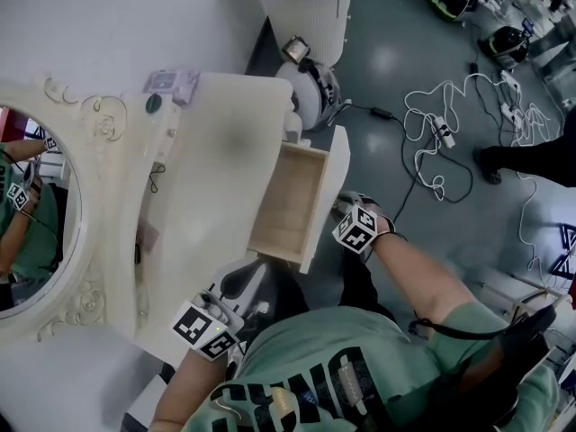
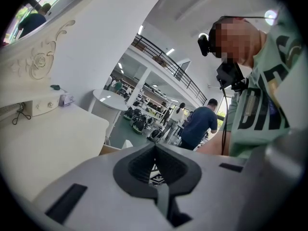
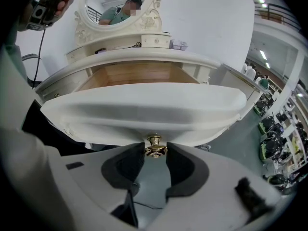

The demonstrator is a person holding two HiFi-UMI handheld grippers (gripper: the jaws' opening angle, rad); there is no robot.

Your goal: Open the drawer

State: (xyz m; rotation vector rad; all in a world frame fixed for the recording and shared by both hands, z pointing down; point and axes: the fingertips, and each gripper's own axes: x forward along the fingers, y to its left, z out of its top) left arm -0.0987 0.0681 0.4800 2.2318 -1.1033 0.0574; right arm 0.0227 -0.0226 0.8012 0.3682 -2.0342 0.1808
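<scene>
Nearest the head camera is the person's green shirt (image 1: 360, 367), filling the lower edge of that view, with a forearm reaching out on each side of it. Beyond it stands the cream counter (image 1: 211, 160), a dressing piece with a carved back. An oval mirror (image 1: 36, 205) in a scrolled frame is fixed to that back. The drawer (image 1: 288, 201) stands pulled well out from the counter's front edge, towards the person. Its bare wooden inside is open to view and its curved white front faces the right claw. The grey floor (image 1: 405, 61) beside the counter carries a loose tangle of white cables (image 1: 441, 142). The right claw (image 3: 155, 151) points steeply down at the drawer front, and its two dark pads press from either side on the small brass knob (image 3: 154, 145) at the middle of that front. The left claw (image 2: 155, 150) hangs near the counter's near corner, apart from the drawer. Its jaws are closed together with nothing between them. A small pale purple box (image 1: 171, 82) sits at the counter's far end.
</scene>
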